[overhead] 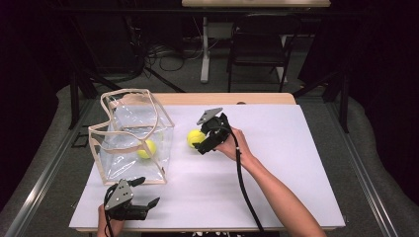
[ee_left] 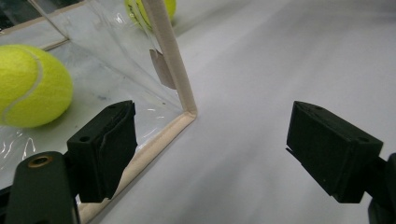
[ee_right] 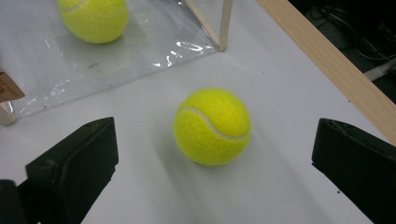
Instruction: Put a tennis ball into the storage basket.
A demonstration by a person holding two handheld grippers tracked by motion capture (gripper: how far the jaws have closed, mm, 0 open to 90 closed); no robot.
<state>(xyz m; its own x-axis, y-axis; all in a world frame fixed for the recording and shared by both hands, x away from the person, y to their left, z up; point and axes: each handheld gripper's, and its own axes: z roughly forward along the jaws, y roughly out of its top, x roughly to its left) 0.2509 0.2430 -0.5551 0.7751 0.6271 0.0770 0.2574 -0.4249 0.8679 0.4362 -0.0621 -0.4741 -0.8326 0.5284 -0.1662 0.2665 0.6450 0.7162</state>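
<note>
A clear plastic bag [overhead: 129, 129] with beige trim stands open-topped at the table's left, and a yellow tennis ball [overhead: 146, 148] lies inside it. A second tennis ball [overhead: 194, 138] rests on the white tabletop just right of the bag. My right gripper [overhead: 203, 140] is open and close behind this ball; the right gripper view shows the ball [ee_right: 212, 126] between and ahead of the spread jaws, untouched. My left gripper [overhead: 147, 191] is open near the front edge, pointing at the bag's front corner [ee_left: 180, 112], with the inside ball [ee_left: 30, 86] beyond its left jaw.
The white mat [overhead: 276, 163] extends to the right and front of the bag. A wooden table edge [ee_right: 327, 60] runs along the far side. A chair [overhead: 259, 47] and a table leg [overhead: 205, 49] stand on the floor beyond.
</note>
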